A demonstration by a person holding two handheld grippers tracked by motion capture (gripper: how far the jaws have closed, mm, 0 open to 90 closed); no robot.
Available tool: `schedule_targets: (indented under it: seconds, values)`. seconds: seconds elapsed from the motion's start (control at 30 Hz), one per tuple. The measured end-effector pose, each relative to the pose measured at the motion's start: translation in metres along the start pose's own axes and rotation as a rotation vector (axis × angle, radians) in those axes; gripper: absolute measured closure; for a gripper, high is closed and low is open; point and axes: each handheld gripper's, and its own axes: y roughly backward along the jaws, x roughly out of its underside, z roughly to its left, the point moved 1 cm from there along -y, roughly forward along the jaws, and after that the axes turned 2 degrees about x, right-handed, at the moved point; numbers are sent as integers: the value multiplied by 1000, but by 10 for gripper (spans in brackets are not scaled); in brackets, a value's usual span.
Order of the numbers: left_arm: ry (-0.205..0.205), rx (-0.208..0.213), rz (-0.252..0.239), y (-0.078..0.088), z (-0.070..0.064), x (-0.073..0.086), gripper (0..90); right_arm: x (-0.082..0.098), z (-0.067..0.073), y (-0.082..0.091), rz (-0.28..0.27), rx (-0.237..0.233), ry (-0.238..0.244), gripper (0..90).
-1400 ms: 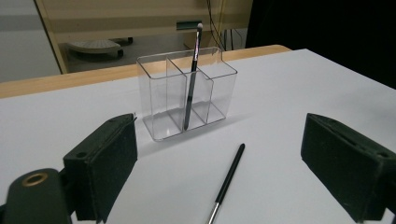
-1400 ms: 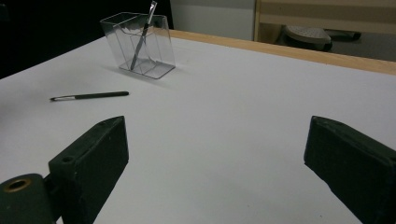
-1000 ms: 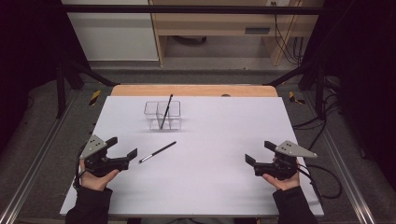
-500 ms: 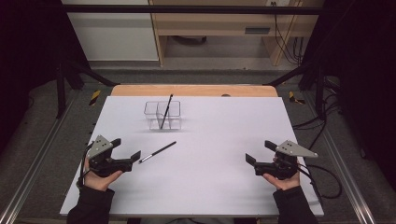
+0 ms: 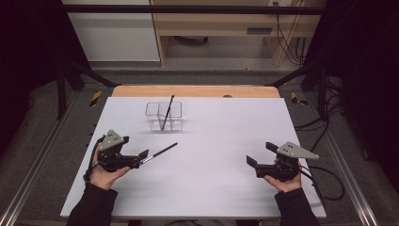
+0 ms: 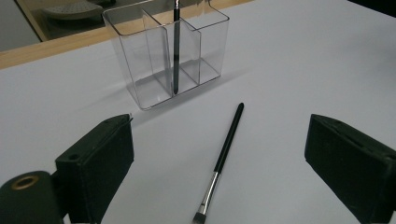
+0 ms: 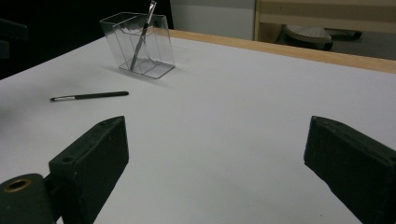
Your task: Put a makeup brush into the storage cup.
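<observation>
A person's left hand-held gripper [image 5: 141, 156] hovers low over the white tabletop [image 5: 221, 141], its jaws spread wide apart with nothing between them. Directly ahead of it lies a black-handled makeup brush [image 6: 223, 157], flat on the surface, its bristle end nearest the jaws and its handle pointing away toward a clear plastic organizer [image 6: 168, 51]. In the left gripper view the brush sits in the gap between the two jaws, touching neither. Beyond the brush's far tip, the organizer holds a second brush [image 6: 176, 44] standing upright in one of its compartments. The right hand-held gripper [image 5: 254, 162], well apart from the left, is likewise open and empty above bare tabletop, with the lying brush and the organizer far off to its front left in the right gripper view.
</observation>
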Motion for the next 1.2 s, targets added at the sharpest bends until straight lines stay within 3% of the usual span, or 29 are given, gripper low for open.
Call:
schedule_targets:
  seconds: [0.3,0.77,1.2]
  values:
    - [2,8,40,-13,4,-14,85,-1,0,0,-1,4,-2,70]
    - [-33,20,132,-34,4,-27,98,-1,1,-1,1,1,-1,70]
    - [-60,15,211,-56,3,-29,110,0,1,-2,7,0,0,70]
